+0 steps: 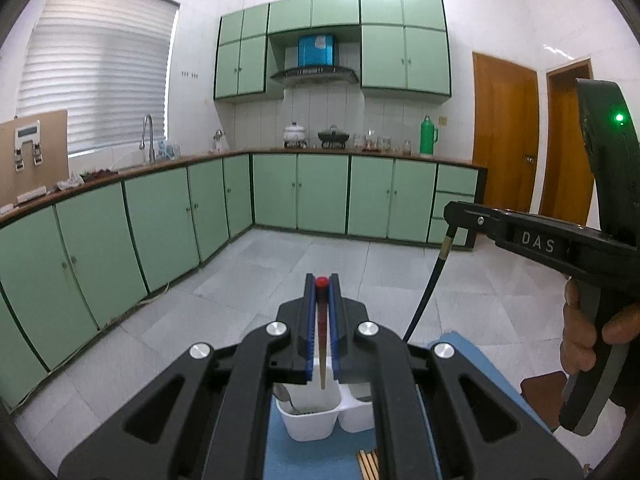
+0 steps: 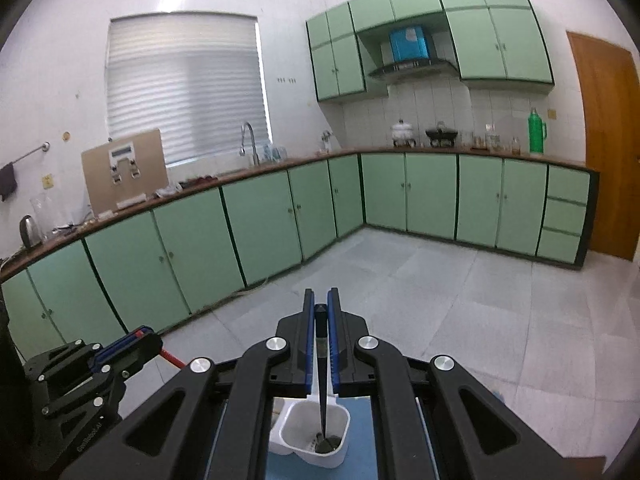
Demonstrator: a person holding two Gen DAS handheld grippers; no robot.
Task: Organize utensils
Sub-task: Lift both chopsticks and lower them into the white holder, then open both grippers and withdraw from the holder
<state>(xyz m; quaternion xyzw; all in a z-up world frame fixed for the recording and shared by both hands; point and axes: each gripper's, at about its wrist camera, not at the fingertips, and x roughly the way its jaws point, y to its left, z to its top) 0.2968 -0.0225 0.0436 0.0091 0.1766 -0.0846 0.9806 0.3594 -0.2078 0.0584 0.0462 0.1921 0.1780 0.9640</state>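
My left gripper (image 1: 321,280) is shut on a wooden chopstick with a red end (image 1: 322,344), which hangs down over the white two-compartment utensil holder (image 1: 310,426). A metal spoon (image 1: 282,394) leans in the holder's left compartment. My right gripper (image 2: 321,300) is shut on a black chopstick (image 2: 322,400); its tip points into a compartment of the holder (image 2: 288,436), and I cannot tell if it is inside. From the left wrist view the right gripper (image 1: 450,216) shows at the right with the black chopstick (image 1: 426,292) dangling. The left gripper (image 2: 144,338) shows low left.
The holder stands on a blue mat (image 1: 276,448), where several wooden chopsticks (image 1: 368,462) lie near the front. A hand (image 1: 580,344) grips the right tool. Beyond are a grey tiled floor (image 2: 440,300) and green kitchen cabinets (image 1: 160,220).
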